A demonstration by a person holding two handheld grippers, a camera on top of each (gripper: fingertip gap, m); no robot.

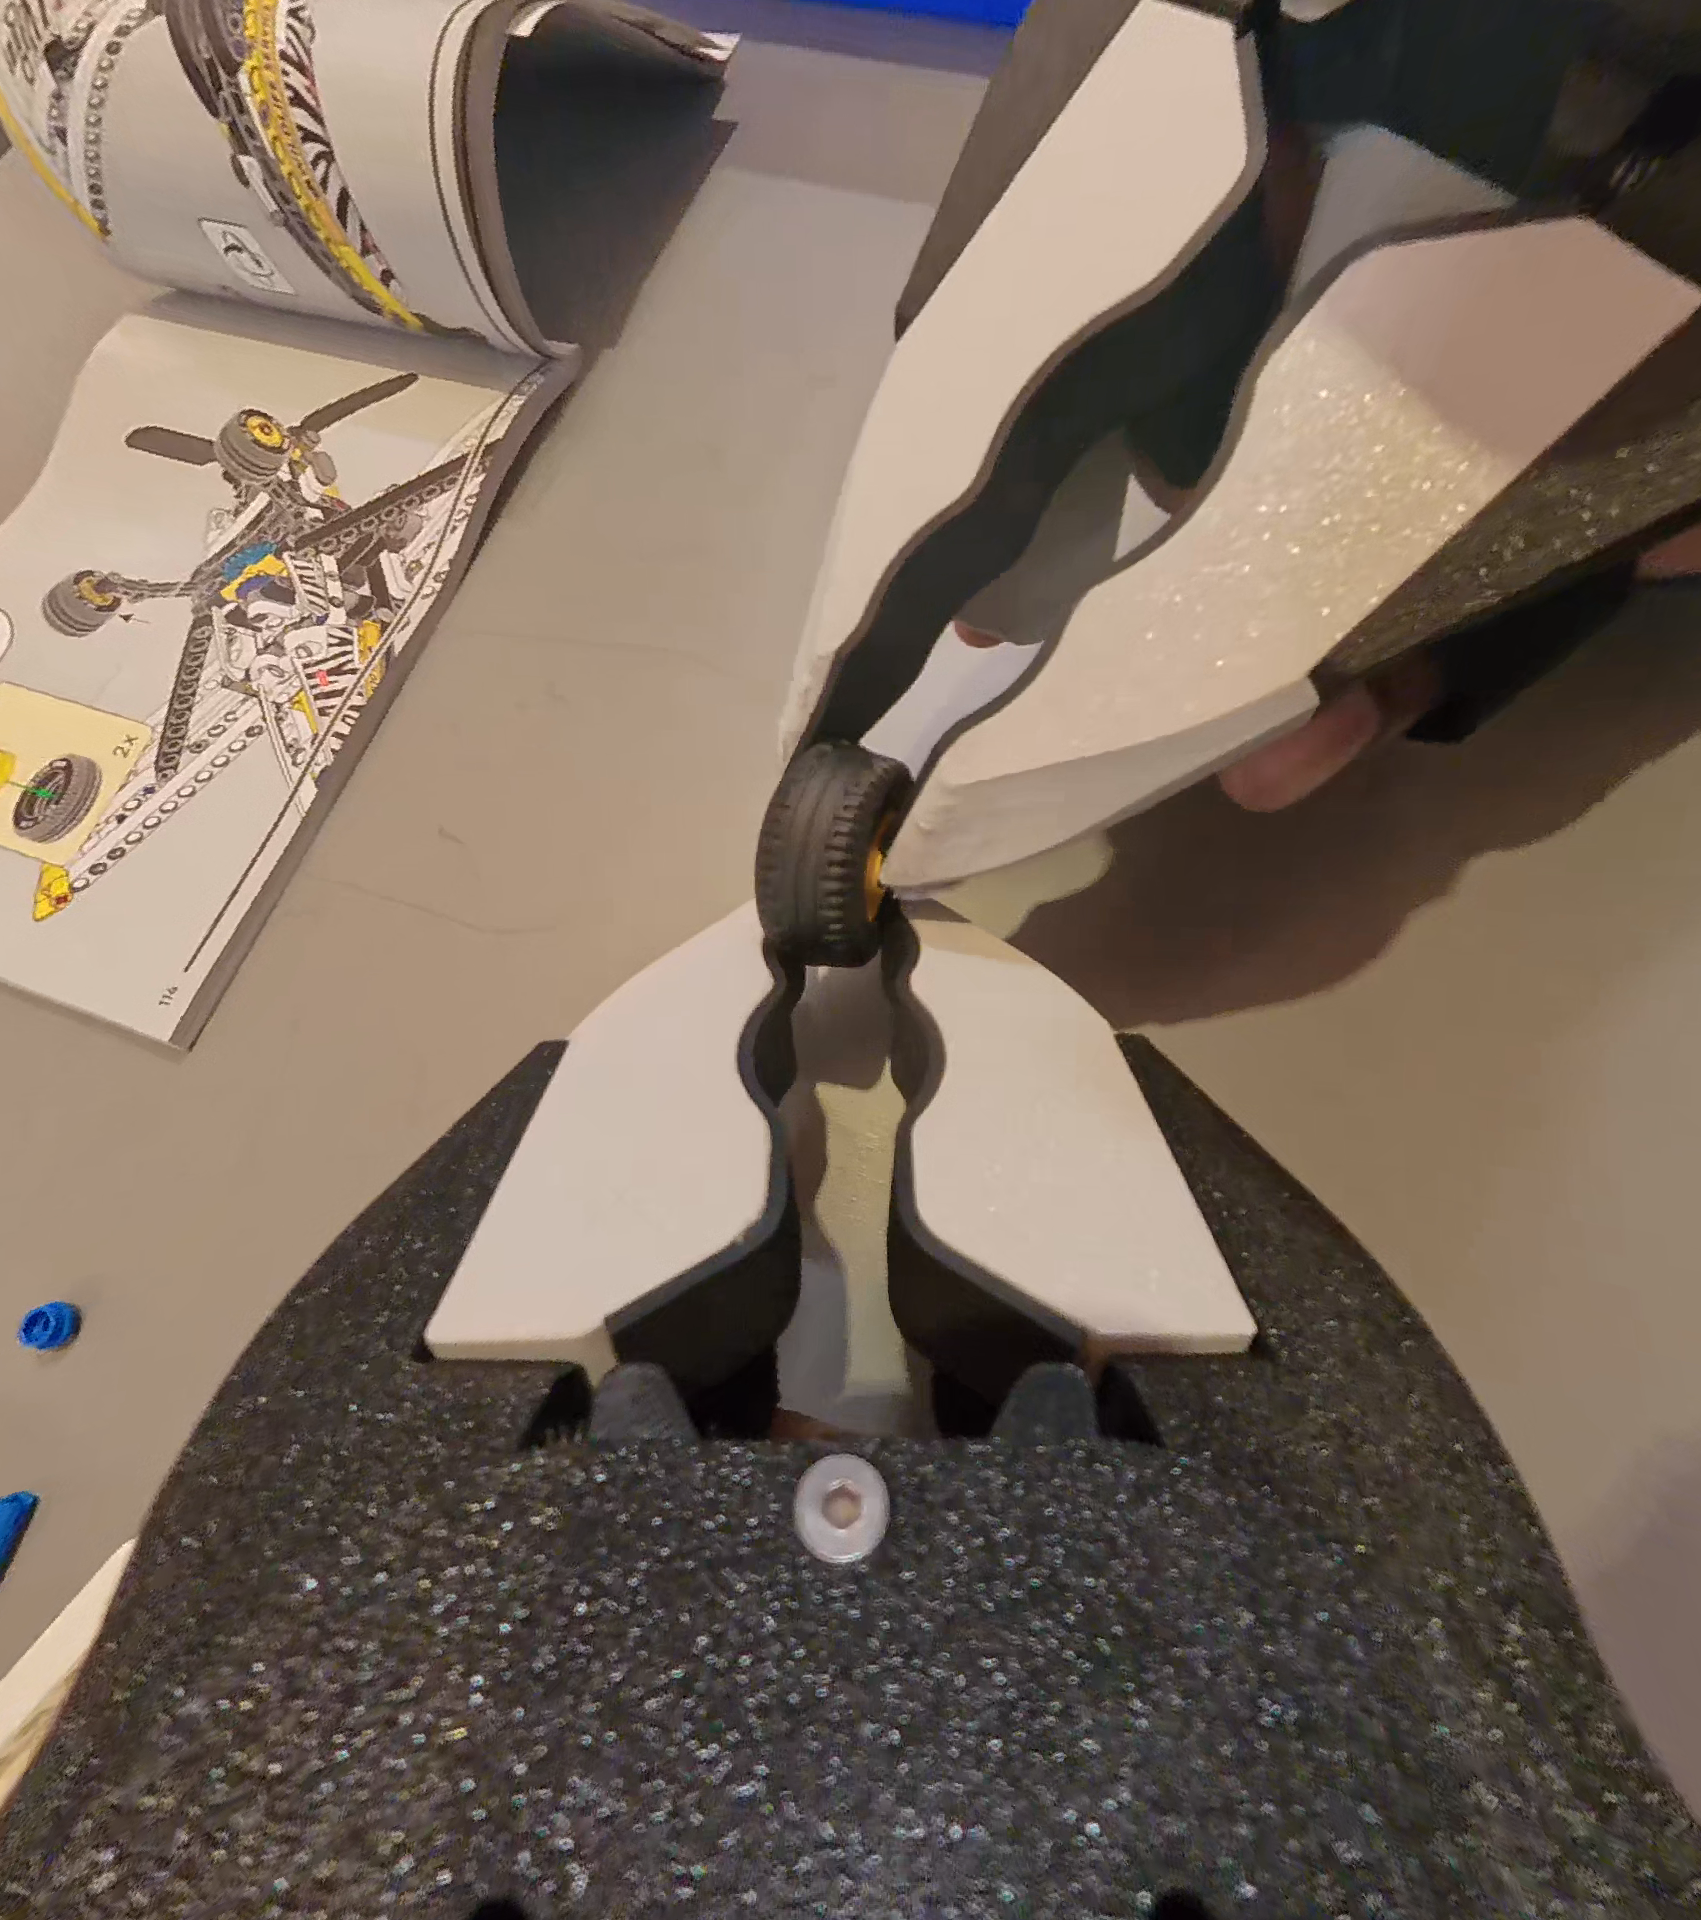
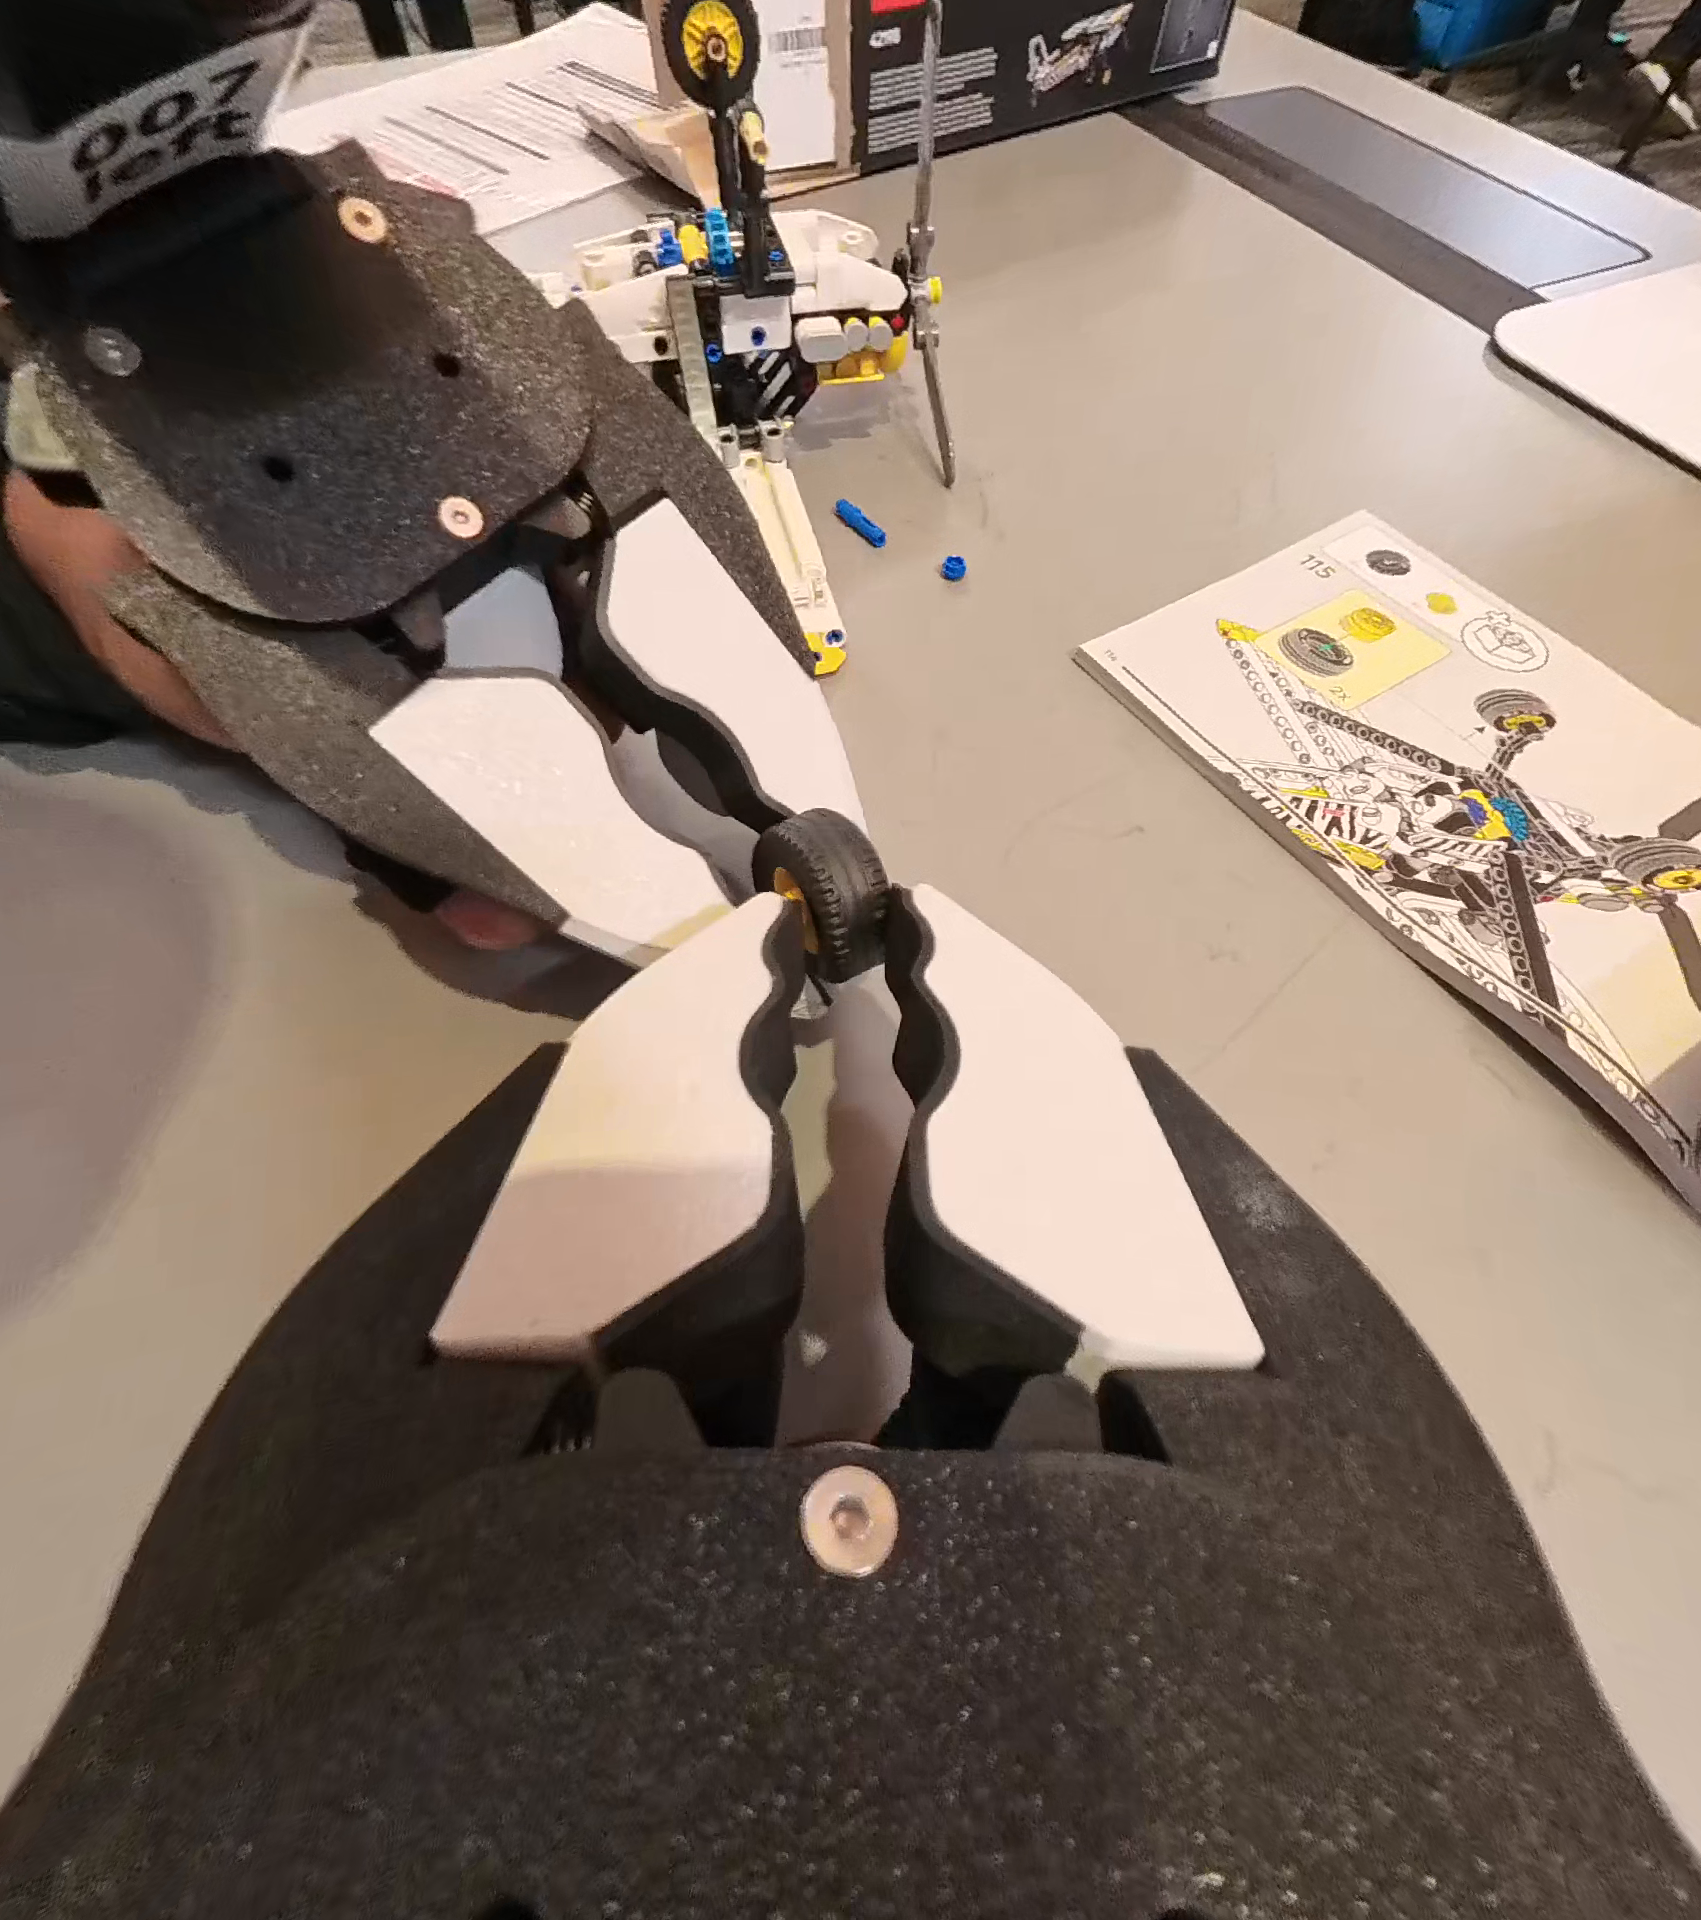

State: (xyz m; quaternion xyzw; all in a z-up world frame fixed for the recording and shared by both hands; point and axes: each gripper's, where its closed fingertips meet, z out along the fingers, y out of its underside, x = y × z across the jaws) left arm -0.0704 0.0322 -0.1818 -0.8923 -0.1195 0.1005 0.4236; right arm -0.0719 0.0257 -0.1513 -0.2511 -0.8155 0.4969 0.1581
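From the left wrist, we saw our left hand-held gripper (image 1: pixel 830 961) pinching a black wheel with a yellow hub (image 1: pixel 830 868) above the tabletop (image 1: pixel 565 727), dead ahead.

From the right wrist, our right hand-held gripper (image 2: pixel 841 940) pinched the same wheel (image 2: pixel 825 894) across its axle line.

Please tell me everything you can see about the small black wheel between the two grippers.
The small wheel has a black tyre that looks like rubber, with fine ribbed tread on both shoulders, on a yellow hub that looks like plastic. It is held in the air above the grey table, with its tread facing up. Both grippers meet on it: the left gripper closes on its lower part, and the right gripper pinches it across its width, one fingertip against the yellow hub. Nothing else touches it.
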